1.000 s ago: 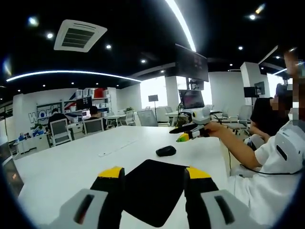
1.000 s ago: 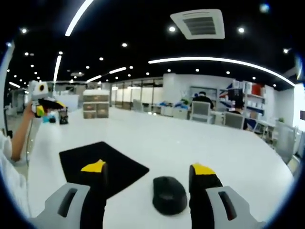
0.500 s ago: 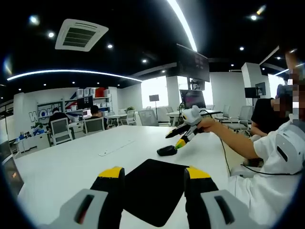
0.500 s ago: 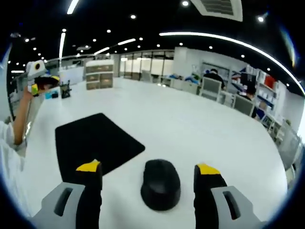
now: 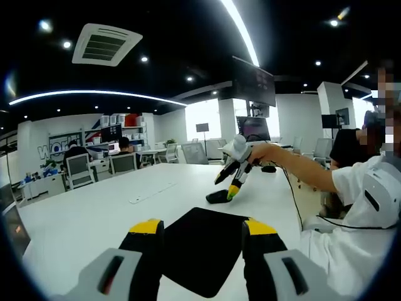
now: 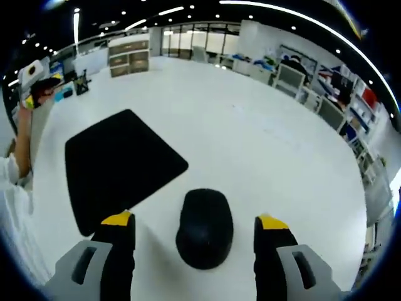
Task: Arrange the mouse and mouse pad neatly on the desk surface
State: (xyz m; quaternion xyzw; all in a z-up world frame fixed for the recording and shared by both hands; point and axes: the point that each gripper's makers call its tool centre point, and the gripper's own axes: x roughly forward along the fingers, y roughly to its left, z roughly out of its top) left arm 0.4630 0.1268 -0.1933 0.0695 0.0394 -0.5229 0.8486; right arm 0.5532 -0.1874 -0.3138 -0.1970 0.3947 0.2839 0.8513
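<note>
I have tipped the right gripper down over the mouse, which now sits between its open jaws; the pad lies at ten o'clock from it.

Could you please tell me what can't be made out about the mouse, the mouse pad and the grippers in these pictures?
- Mouse: in the left gripper view the right gripper covers part of it; contact cannot be told.
- Mouse pad: in the left gripper view its near edge sits behind the left gripper.
- Mouse buttons and wheel: blurred in the right gripper view.
- Desk: its far edge is cut off in the right gripper view.
</note>
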